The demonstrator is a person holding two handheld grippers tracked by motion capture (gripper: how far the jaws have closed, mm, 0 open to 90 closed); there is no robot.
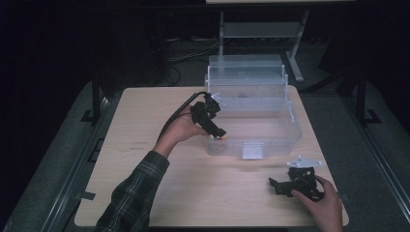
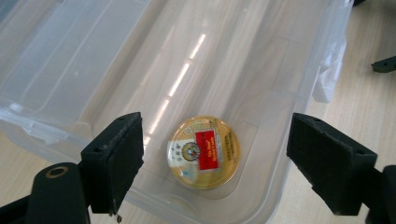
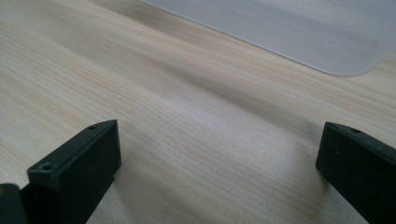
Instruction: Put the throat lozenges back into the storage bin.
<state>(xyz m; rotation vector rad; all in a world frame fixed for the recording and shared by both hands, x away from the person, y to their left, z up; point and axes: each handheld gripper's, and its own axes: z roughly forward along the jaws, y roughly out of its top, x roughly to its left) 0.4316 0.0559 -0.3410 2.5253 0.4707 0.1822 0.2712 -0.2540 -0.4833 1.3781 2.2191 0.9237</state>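
Left gripper [image 2: 210, 163], jaws spread wide and empty, hangs over the near left corner of a clear plastic bin [image 1: 290, 123], where a round gold tin [image 2: 203, 152] lies flat on the bin floor, apparently set down or about to be lifted. Right gripper [image 1: 278, 186], also open, rests near the tabletop's [image 1: 145, 145] front right corner.

The left gripper [image 2: 215, 163] hangs wide apart over a clear plastic bin [image 2: 299, 93], a round gold tin [image 2: 204, 152] (red label) lying flat inside
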